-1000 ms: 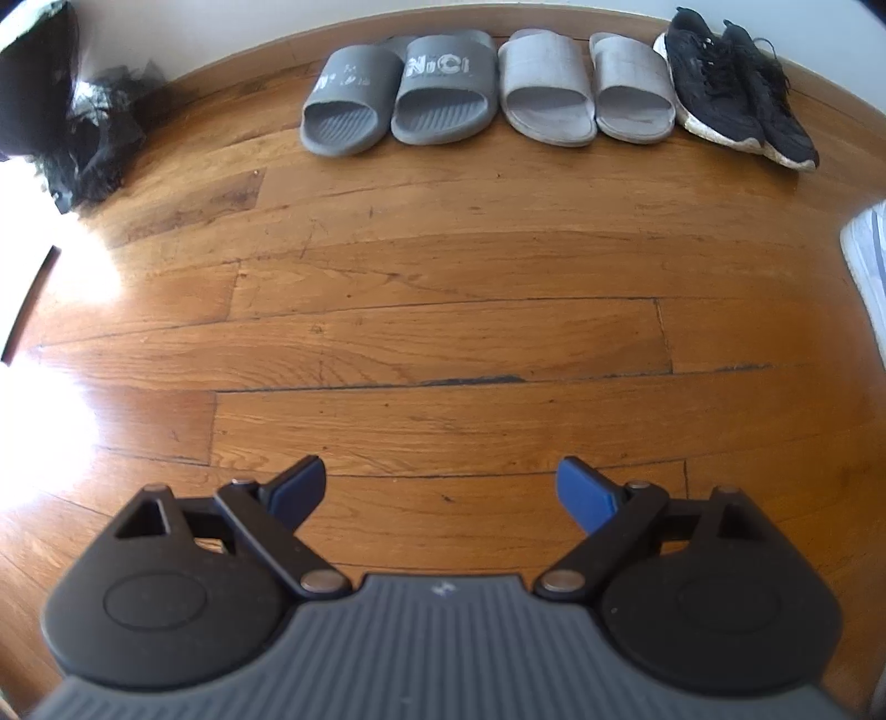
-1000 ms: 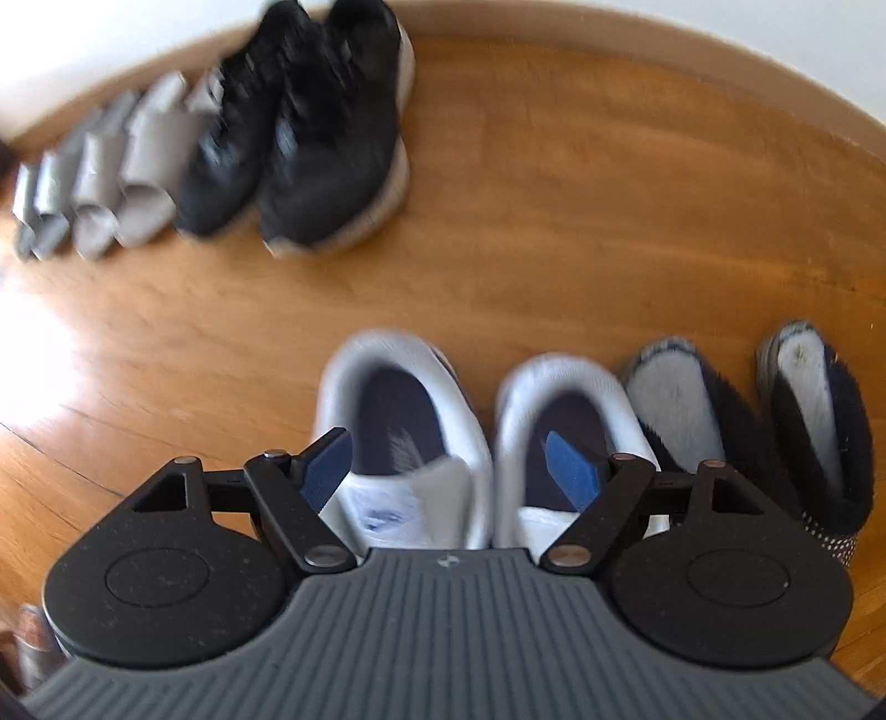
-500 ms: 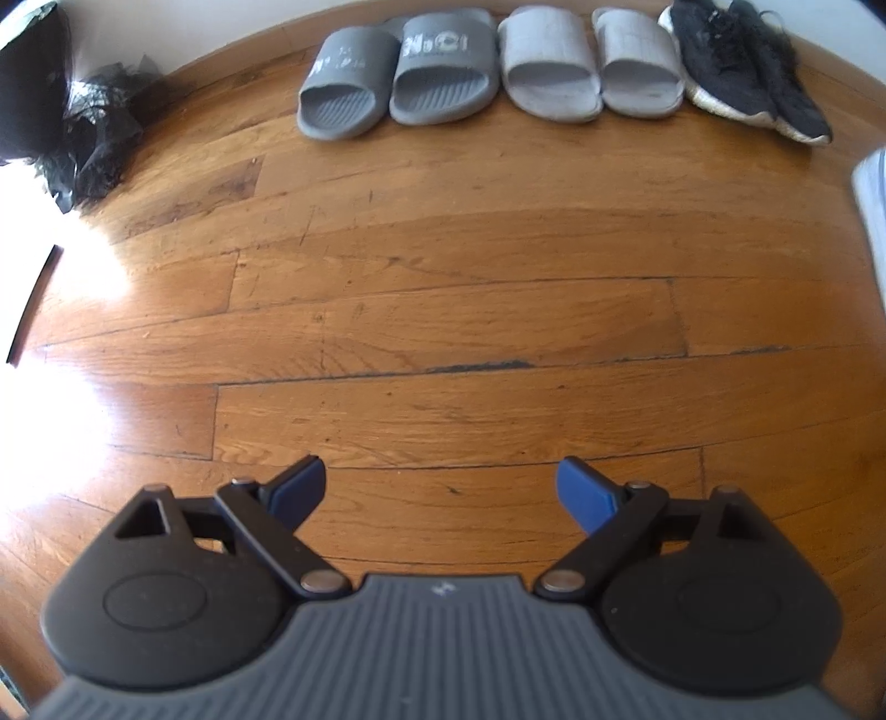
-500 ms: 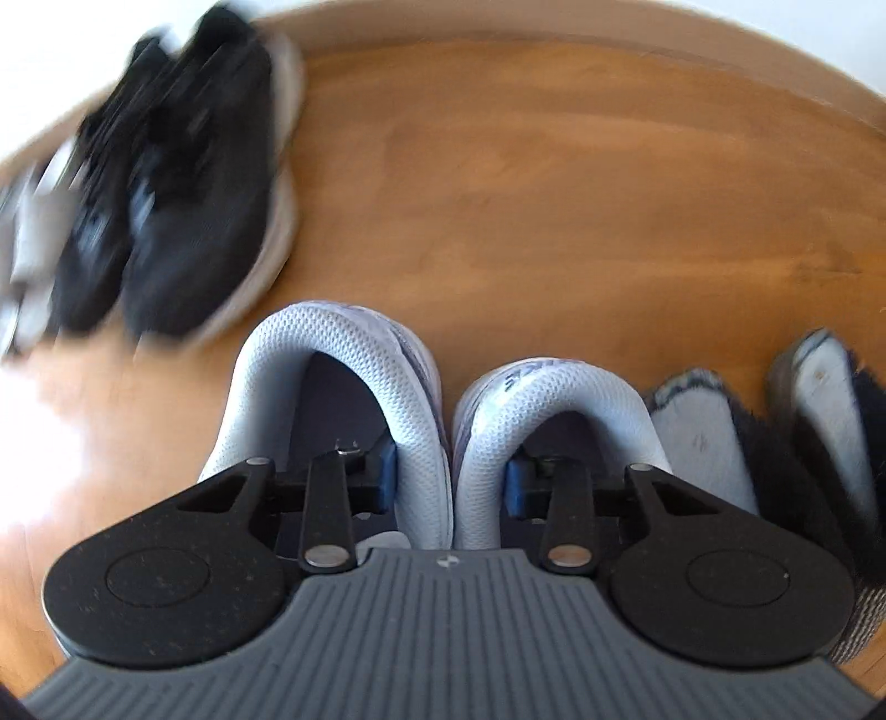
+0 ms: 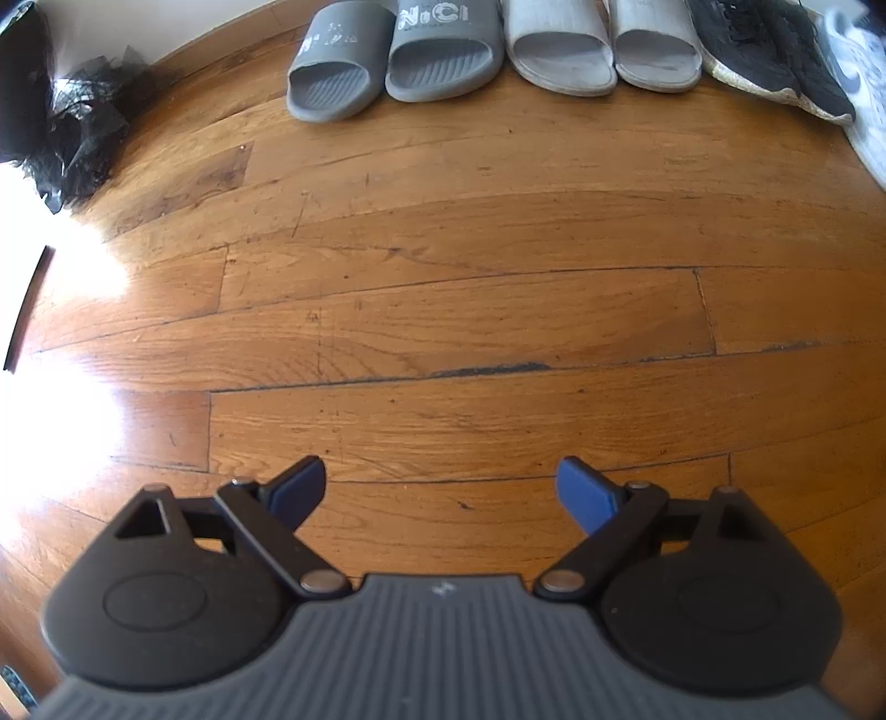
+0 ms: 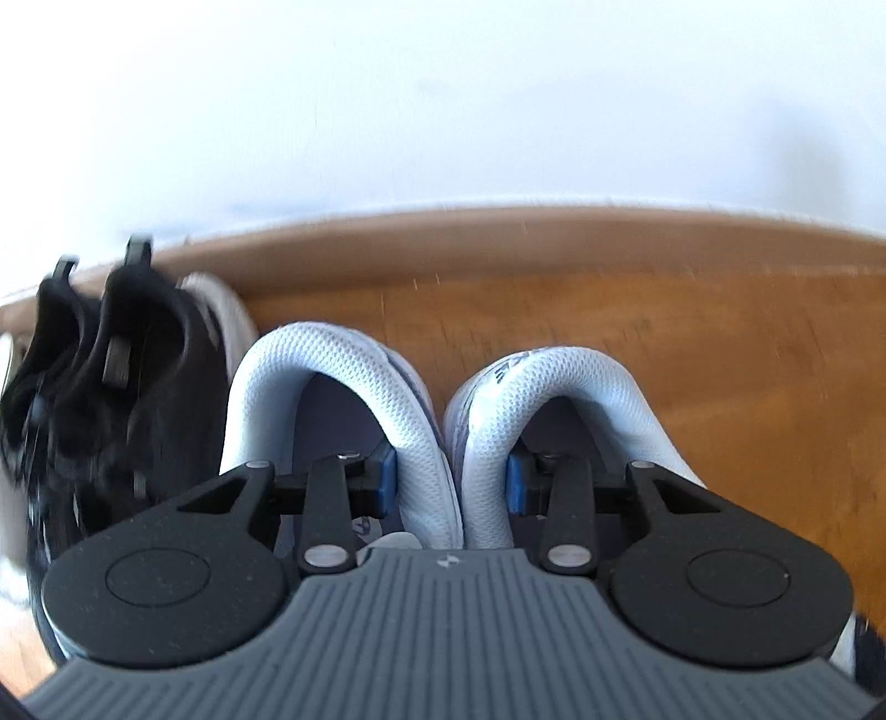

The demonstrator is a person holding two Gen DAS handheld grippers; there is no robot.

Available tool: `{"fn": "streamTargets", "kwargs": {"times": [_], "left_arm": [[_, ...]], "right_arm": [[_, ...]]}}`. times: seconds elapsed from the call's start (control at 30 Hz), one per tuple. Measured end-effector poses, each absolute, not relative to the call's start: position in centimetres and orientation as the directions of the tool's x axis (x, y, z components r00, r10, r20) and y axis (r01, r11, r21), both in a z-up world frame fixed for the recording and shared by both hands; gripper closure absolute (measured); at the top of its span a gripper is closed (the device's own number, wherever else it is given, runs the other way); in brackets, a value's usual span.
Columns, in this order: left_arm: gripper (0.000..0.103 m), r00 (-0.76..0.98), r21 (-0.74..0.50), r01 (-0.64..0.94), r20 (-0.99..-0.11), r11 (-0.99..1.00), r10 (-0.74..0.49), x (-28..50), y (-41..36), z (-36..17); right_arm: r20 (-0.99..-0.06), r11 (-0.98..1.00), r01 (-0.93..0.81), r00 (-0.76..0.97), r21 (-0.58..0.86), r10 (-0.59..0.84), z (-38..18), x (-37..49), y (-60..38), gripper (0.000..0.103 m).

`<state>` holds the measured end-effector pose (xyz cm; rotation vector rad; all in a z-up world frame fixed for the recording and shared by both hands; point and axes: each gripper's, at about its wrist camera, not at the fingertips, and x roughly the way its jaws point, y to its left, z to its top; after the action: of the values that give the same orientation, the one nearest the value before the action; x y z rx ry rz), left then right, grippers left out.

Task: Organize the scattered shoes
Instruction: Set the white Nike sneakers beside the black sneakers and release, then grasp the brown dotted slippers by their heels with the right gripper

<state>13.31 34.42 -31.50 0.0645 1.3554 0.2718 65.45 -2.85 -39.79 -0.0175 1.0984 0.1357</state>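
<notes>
Left gripper (image 5: pixel 440 493) jaws wide; right gripper (image 6: pixel 451 479) jaws clamped.

I see white mesh sneakers (image 6: pixel 421 399) pinched together at their inner collars, beside black sneakers (image 6: pixel 138 376), grey slides (image 5: pixel 387 61), pale slides (image 5: pixel 598 50) lined along the wall

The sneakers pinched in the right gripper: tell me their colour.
White mesh sneakers with dark blue-grey lining; clearest in the right wrist view.

In the right wrist view the black sneakers (image 6: pixel 111 399) at nine o'clock are motion-blurred. In the left wrist view the white sneaker (image 5: pixel 864 83) is cut off at two o'clock.
</notes>
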Motion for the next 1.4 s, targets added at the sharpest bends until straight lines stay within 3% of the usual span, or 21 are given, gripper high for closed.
{"fn": "streamTargets", "kwargs": {"times": [0.2,0.3,0.4,0.43,0.47,0.57,0.7,0.9,0.93,0.97,1.03,1.13,1.4], "left_arm": [[0.012,0.185,0.215,-0.147,-0.953,0.965,0.24,13.4,33.8,-31.5],[0.012,0.186,0.217,-0.131,-0.953,0.967,0.239,13.5,33.2,-31.6],[0.012,0.199,0.201,-0.115,-0.955,0.973,0.221,13.6,32.6,-31.6],[0.012,0.199,0.198,-0.112,-0.956,0.974,0.218,13.7,32.5,-31.6],[0.012,0.199,0.196,-0.107,-0.956,0.975,0.215,13.7,32.3,-31.6],[0.012,0.203,0.199,-0.097,-0.955,0.975,0.216,13.7,31.9,-31.3],[0.012,0.197,0.215,-0.105,-0.953,0.971,0.232,14.0,31.9,-31.2],[0.012,0.182,0.245,-0.072,-0.95,0.967,0.254,14.3,30.7,-31.2],[0.012,0.181,0.249,-0.066,-0.949,0.966,0.257,14.4,30.4,-31.1],[0.012,0.183,0.251,-0.059,-0.949,0.966,0.258,14.4,30.2,-31.1],[0.012,0.193,0.246,-0.04,-0.949,0.968,0.249,14.5,29.6,-30.8],[0.012,0.201,0.242,-0.023,-0.949,0.97,0.242,14.4,29.1,-30.7],[0.012,0.174,0.244,-0.035,-0.953,0.969,0.246,14.6,29.4,-31.6]], "right_arm": [[-0.888,0.995,-0.084,0.452,0.047,0.08,-40.2,69.0,-2.3,0.067],[-0.895,0.997,-0.037,0.441,0.061,0.072,-39.8,69.9,-2.6,0.06],[-0.876,0.99,-0.115,0.466,0.076,0.122,-36.6,68.2,-3.7,0.029],[-0.871,0.986,-0.155,0.476,0.054,0.122,-35.2,67.2,-4.4,0.012],[-0.864,0.981,-0.192,0.488,0.028,0.121,-33.8,66.1,-5.3,0.008],[-0.871,0.96,-0.28,0.475,-0.013,0.127,-31.6,62.4,-9.5,0.008],[-0.935,0.934,-0.354,0.344,-0.044,0.086,-33.3,55.6,-18.7,0.008],[-0.994,0.99,-0.139,0.104,0.008,0.022,-41.4,48.9,-28.9,0.01],[-0.997,0.993,-0.12,0.073,0.003,0.011,-42.6,48.4,-29.5,0.014],[-0.999,0.993,-0.114,0.037,-0.006,-0.002,-43.9,48.0,-29.8,0.034],[-0.999,0.996,-0.09,-0.024,-0.024,-0.026,-46.1,47.5,-30.1,0.062],[-0.998,0.993,-0.102,0.019,-0.064,-0.062,-46.5,47.3,-28.9,0.076],[-0.975,0.982,-0.101,0.172,-0.158,-0.139,-43.7,53.2,-27.2,0.08]]}}
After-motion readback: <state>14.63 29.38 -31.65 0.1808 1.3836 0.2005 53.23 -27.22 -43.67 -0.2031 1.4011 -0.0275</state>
